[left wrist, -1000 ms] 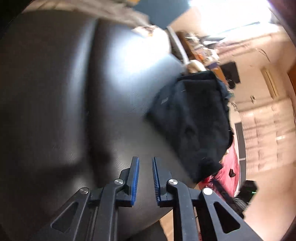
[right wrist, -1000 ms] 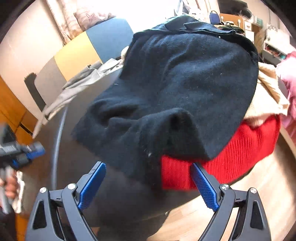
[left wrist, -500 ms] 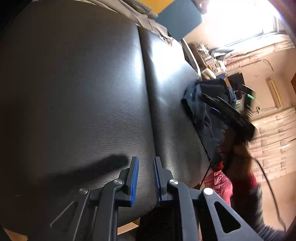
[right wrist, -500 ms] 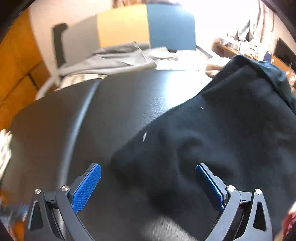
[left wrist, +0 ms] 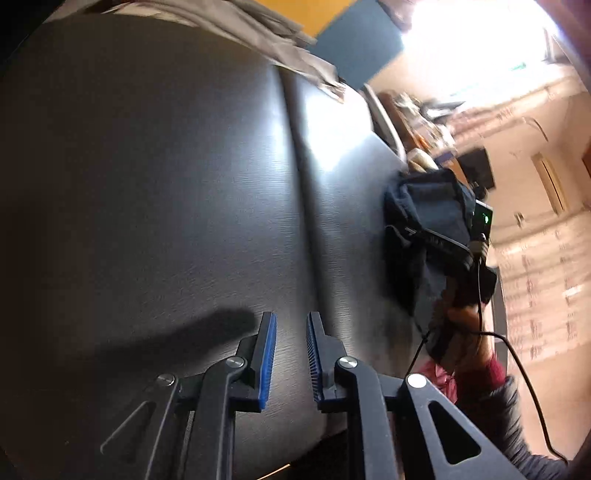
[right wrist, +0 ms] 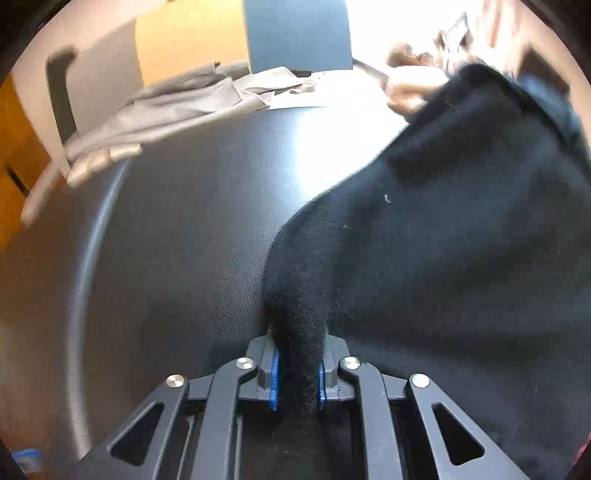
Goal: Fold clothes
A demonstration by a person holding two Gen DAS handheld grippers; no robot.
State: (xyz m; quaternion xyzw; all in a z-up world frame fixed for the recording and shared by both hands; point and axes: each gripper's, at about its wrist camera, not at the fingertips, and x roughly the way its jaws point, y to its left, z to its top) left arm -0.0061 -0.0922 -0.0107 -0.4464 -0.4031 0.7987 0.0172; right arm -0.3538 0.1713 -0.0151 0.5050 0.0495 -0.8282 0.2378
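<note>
A black fleecy garment (right wrist: 443, 240) lies bunched on the right of a black leather seat (right wrist: 203, 221). My right gripper (right wrist: 299, 343) is closing on a raised fold at the garment's near edge, and the blue pads press the cloth from both sides. In the left wrist view the same garment (left wrist: 424, 229) sits at the seat's far right edge, where a hand (left wrist: 461, 321) holds the right tool against it. My left gripper (left wrist: 290, 317) hovers over bare leather (left wrist: 147, 184) near the seam, its jaws a narrow gap apart with nothing between them.
A grey garment (right wrist: 177, 110) lies crumpled along the seat's back edge, below yellow and blue chair panels (right wrist: 295, 33). Red cloth (left wrist: 439, 373) shows under the black garment at the seat's right edge. A cable (left wrist: 524, 373) trails from the right tool.
My right gripper came down onto the black garment's near edge and went from wide open to pinching a fold. The left gripper drifted over the bare seat, still slightly parted.
</note>
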